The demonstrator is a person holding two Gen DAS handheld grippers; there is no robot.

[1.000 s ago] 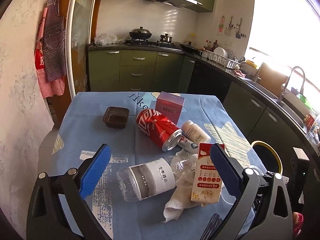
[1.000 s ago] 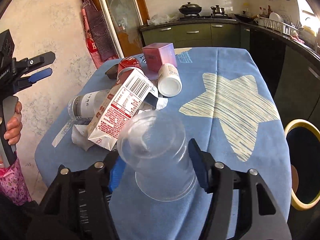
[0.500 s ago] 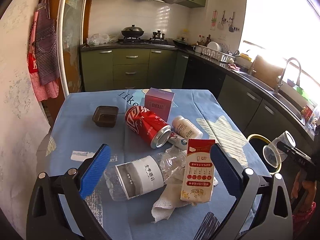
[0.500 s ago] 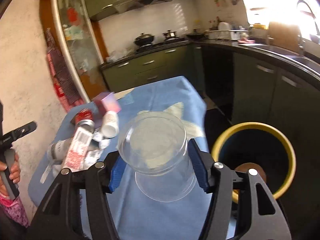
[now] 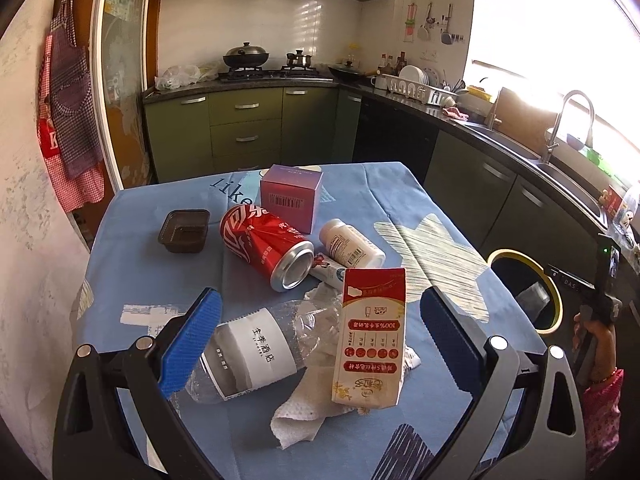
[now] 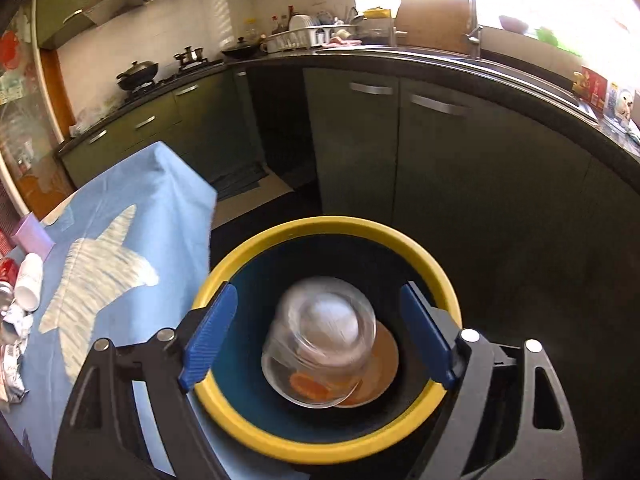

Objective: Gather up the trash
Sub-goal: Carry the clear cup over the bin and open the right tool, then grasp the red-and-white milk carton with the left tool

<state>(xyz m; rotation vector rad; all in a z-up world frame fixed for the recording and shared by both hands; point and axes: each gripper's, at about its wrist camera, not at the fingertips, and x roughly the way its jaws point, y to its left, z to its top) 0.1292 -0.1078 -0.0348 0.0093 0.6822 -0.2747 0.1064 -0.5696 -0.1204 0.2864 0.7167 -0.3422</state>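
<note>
Clear plastic cup (image 6: 320,340), clamped in the right gripper (image 6: 318,332) half a second ago, now drops blurred into the yellow-rimmed bin (image 6: 320,228) as those jaws spread wide; one piece is collected. Left gripper (image 5: 320,332) hangs open over the milk carton (image 5: 370,336) and water bottle (image 5: 260,348) remaining on the table

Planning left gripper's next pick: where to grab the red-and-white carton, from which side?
Grip the carton across its narrow width at mid-body, descending from above. It lies flat on the tissue, long axis pointing away from the left gripper, whose open jaws already straddle it.
</note>
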